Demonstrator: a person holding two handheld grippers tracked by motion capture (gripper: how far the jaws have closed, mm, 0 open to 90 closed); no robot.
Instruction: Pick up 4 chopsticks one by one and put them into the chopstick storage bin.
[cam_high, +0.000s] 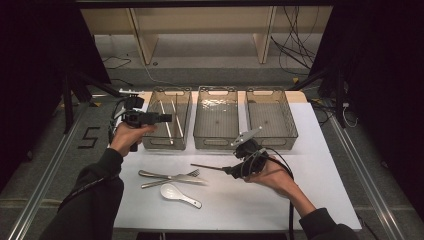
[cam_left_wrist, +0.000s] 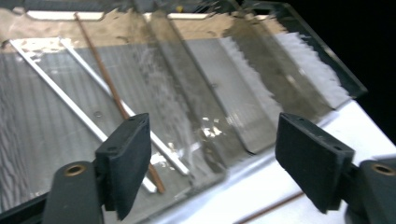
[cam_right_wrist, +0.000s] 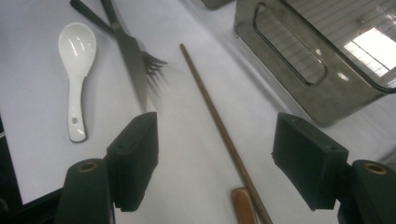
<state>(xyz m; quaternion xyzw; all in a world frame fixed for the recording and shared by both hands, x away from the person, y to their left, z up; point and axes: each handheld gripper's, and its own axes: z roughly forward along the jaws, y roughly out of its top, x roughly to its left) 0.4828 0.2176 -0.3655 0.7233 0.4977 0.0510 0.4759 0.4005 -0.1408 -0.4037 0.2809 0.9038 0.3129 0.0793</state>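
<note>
Blurring left bin (cam_left_wrist: 140, 93), cropped brown chopstick (cam_right_wrist: 219, 126)

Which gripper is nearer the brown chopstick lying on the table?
Right. The right gripper hovers open right above the brown chopstick; the left gripper is off over the left bin.

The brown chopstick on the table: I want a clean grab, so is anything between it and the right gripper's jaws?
Nothing visible does. The brown chopstick lies bare between the open right gripper jaws.
</note>
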